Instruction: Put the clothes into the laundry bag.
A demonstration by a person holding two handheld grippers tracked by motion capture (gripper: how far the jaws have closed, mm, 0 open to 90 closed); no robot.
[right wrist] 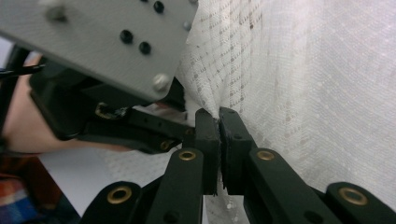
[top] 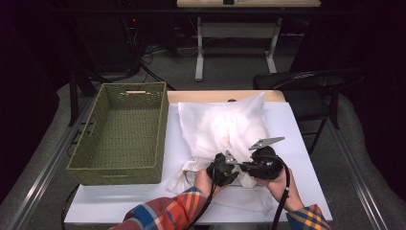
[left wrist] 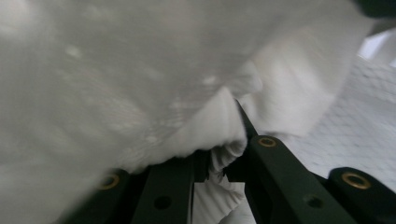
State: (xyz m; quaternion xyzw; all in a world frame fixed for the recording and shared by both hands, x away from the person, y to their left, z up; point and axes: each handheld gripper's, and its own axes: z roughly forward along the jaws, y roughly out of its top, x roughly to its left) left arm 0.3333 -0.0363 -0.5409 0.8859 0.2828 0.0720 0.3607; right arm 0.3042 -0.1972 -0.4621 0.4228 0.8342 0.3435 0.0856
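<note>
- High view: white mesh cloth [top: 225, 132] lies mid-table right of the wicker basket [top: 122, 134]; both grippers meet at its near edge
- Left gripper view: left gripper [left wrist: 219, 161] clamps a bunched fold
- Right gripper view: right gripper [right wrist: 218, 122] pinches the cloth's edge, just beside the left

You have one white mesh cloth [top: 225, 127] heaped on one white table [top: 143, 201]. One green woven basket [top: 122, 132] sits beside it. You hold two grippers: one left gripper [top: 221, 168] and one right gripper [top: 261, 162], each with two black jaws and one trailing cable. One grey three-cornered plate [top: 266, 142] tops the right one. Behind stand one black chair [top: 306, 84] and one further table [top: 237, 24].
</note>
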